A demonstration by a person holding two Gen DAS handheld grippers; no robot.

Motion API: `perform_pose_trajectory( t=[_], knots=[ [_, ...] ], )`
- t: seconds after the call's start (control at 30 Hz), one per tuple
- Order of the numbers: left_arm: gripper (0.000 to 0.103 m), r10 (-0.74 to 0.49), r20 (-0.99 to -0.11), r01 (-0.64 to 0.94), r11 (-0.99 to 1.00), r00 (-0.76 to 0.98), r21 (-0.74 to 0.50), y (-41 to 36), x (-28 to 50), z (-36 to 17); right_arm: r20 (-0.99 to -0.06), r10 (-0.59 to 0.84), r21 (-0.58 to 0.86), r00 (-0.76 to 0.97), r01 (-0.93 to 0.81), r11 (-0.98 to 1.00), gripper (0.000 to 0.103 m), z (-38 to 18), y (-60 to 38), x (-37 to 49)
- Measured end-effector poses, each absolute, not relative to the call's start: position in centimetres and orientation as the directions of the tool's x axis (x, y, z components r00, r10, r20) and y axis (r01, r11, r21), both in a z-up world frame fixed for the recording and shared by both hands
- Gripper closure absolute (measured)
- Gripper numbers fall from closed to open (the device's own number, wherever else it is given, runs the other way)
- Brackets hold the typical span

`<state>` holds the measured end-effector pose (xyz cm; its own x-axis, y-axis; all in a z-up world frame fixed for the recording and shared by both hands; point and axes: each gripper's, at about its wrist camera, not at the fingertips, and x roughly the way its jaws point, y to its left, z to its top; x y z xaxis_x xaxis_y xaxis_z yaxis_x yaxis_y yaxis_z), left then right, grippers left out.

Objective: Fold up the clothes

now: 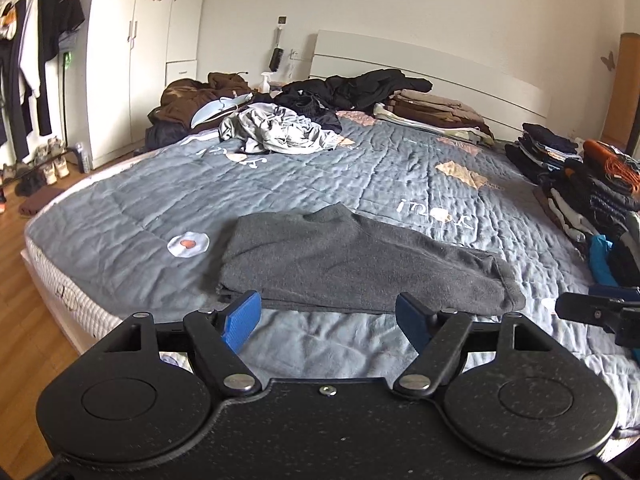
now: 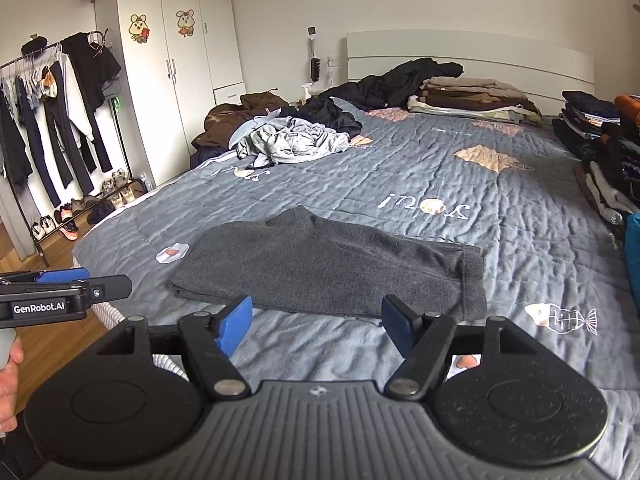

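A dark grey garment (image 1: 352, 260) lies folded flat on the blue-grey quilt (image 1: 120, 224), also seen in the right wrist view as the grey garment (image 2: 332, 268). My left gripper (image 1: 330, 320) hangs above the bed's near edge, short of the garment, open with nothing between its blue pads (image 1: 240, 320). My right gripper (image 2: 316, 324) is likewise open and empty just before the garment's near hem. The right gripper's tip (image 1: 600, 312) shows at the right of the left wrist view; the left gripper's side (image 2: 64, 288) shows at the left of the right wrist view, held by a hand (image 2: 10, 368).
An unfolded pile of light grey, black and brown clothes (image 1: 280, 128) lies at the bed's far left. Folded stacks line the right edge (image 1: 584, 184) and the headboard (image 2: 472, 96). A clothes rack (image 2: 48, 120) with shoes below and a white wardrobe (image 2: 176, 72) stand left of the bed.
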<state>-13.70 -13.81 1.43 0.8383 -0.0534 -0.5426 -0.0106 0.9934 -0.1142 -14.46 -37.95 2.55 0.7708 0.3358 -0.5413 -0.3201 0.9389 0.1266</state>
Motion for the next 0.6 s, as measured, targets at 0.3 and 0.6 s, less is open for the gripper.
perform_pose_trajectory(
  t=[0.3,0.6],
  knots=[
    [0.028,-0.044,-0.559,-0.004,0.996,0.828,-0.085,-14.3,-12.1,0.5,-0.553,0.334,0.137,0.763,-0.312,0.940,0.032,2.4,-38.6,-15.1],
    [0.028,-0.084,-0.562,0.014,0.992,0.823,-0.129,-14.3,-10.6,1.0,-0.558,0.309,0.138,0.770,-0.281,0.950,0.031,2.9,-39.8,-14.7]
  ],
)
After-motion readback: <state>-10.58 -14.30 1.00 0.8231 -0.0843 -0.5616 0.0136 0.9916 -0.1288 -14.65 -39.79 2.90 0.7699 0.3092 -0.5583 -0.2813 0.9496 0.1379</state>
